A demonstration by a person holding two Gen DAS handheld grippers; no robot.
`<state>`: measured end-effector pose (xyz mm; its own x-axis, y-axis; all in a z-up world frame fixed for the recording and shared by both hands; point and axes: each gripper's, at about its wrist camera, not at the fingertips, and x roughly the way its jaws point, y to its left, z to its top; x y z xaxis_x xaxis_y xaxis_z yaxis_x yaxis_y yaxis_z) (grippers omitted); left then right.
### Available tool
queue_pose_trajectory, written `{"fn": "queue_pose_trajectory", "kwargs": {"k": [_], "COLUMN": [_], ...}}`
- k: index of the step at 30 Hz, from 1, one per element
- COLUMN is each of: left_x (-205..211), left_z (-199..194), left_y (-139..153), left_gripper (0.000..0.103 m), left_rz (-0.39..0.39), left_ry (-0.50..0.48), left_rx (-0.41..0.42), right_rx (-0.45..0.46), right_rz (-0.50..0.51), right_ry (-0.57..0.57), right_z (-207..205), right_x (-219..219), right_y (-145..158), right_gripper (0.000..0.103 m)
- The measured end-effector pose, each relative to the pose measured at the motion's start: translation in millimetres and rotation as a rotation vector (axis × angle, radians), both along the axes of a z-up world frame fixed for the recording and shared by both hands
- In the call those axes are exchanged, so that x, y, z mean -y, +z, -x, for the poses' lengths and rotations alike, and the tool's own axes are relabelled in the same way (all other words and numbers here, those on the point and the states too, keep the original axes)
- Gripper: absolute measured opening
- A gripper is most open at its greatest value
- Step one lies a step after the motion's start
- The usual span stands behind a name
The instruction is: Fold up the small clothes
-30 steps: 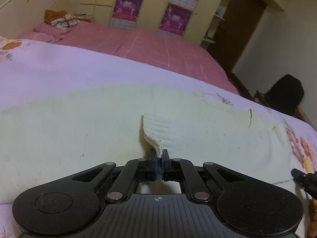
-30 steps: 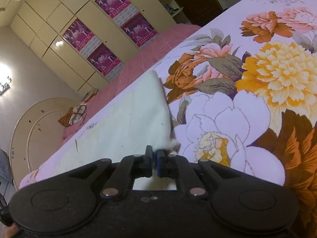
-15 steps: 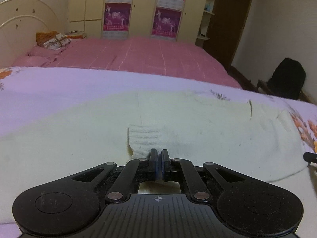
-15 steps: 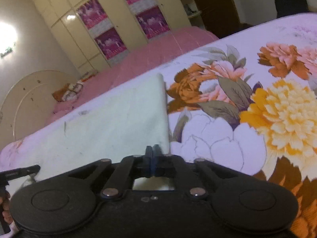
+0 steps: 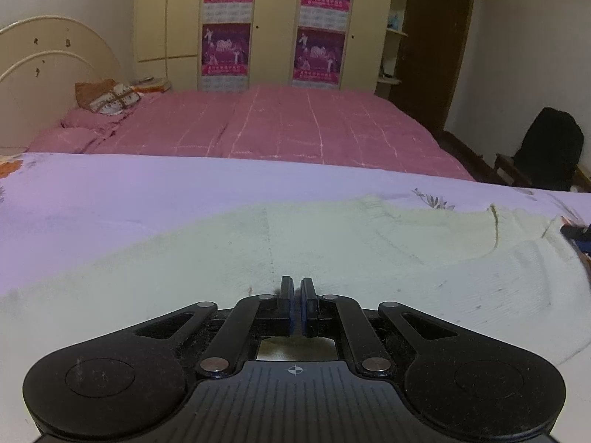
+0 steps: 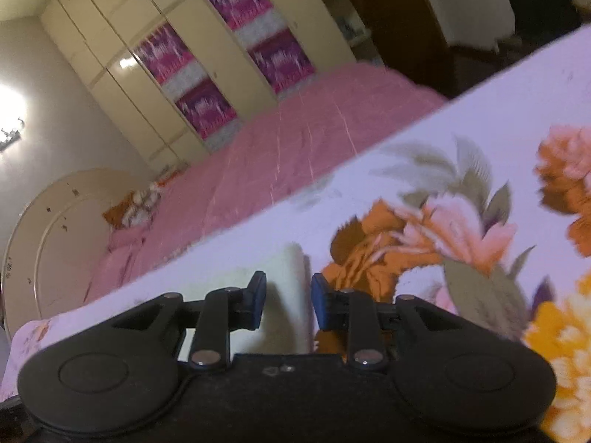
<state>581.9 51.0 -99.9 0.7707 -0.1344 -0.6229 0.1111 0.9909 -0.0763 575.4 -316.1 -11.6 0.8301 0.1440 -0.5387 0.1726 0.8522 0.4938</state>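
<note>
A cream knitted garment (image 5: 332, 251) lies spread flat on the floral bedspread (image 5: 110, 192). My left gripper (image 5: 296, 284) rests low on the garment's near part with its jaws almost together; a narrow gap shows and no cloth is seen between them. In the right wrist view my right gripper (image 6: 288, 289) is open, with the garment's right edge (image 6: 288, 269) lying between and just beyond its fingers, not gripped. The right gripper's tip also shows at the right edge of the left wrist view (image 5: 580, 236).
The floral bedspread (image 6: 461, 221) extends to the right of the garment. Behind it is a pink bed (image 5: 277, 125) with pillows (image 5: 107, 96) and a round headboard (image 5: 44, 74). A wardrobe with posters (image 5: 273, 29) and a dark chair (image 5: 546, 147) stand at the back.
The left gripper has laid the ribbed cuff it held down onto the garment and loosened. The right gripper has opened and let go of the garment's edge, swinging its view upward.
</note>
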Motion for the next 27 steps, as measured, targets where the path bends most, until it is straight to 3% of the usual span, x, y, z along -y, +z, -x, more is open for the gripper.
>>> {"fn": "queue_pose_trajectory", "kwargs": {"k": [1,2,4,6,8,11,14,17,21,23,25,26,27], "left_x": [0.3,0.3,1.0,2.9,4.2,6.6,18.1,35.8,31.8,27.0,22.8,23.6,25.8], "left_z": [1.7,2.8,3.3,1.7,1.0,9.9,24.5,31.6,36.3,45.7,52.8,52.0,53.2], "left_y": [-0.9,-1.5,-2.8,-2.7,-1.2,14.4,20.9,7.9,1.7,12.8,12.3,5.2,0.6], "left_gripper": [0.004,0.004,0.003,0.003,0.004,0.004,0.004,0.004,0.005,0.005,0.017,0.043,0.046], "left_rz": [-0.007,-0.014,-0.016,-0.027,-0.039,-0.043,-0.019,-0.050,-0.044,-0.063,-0.067,-0.081,-0.100], "left_ry": [0.001,0.003,0.011,0.010,0.004,0.016,-0.016,-0.064,-0.046,-0.027,-0.026,-0.034,-0.038], "left_rx": [0.008,0.015,0.024,0.028,0.023,0.058,0.082,0.048,0.041,0.067,0.070,0.034,0.038], "right_rx": [-0.014,-0.020,0.011,0.010,0.000,0.005,0.065,0.063,-0.065,-0.060,-0.005,0.026,0.039], "right_rz": [-0.018,-0.034,0.008,-0.046,-0.031,0.003,0.069,0.169,0.334,0.342,0.349,0.335,0.333], "right_ry": [0.018,0.039,-0.026,-0.099,-0.078,-0.076,-0.015,0.067,0.099,0.080,0.078,0.097,0.123], "right_z": [-3.2,-4.6,4.7,12.5,12.3,17.2,38.2,52.2,47.9,51.4,70.0,78.3,85.1], "right_x": [0.8,1.5,4.3,13.4,11.1,7.1,-5.8,-27.6,-40.8,-37.3,-40.7,-43.7,-49.6], "right_y": [-4.9,-8.1,-7.3,-13.9,-16.5,-2.1,14.8,16.4,-3.8,2.2,15.0,18.6,19.3], "right_gripper": [0.014,0.007,0.006,0.005,0.005,0.024,0.019,0.014,0.007,0.012,0.014,0.016,0.017]}}
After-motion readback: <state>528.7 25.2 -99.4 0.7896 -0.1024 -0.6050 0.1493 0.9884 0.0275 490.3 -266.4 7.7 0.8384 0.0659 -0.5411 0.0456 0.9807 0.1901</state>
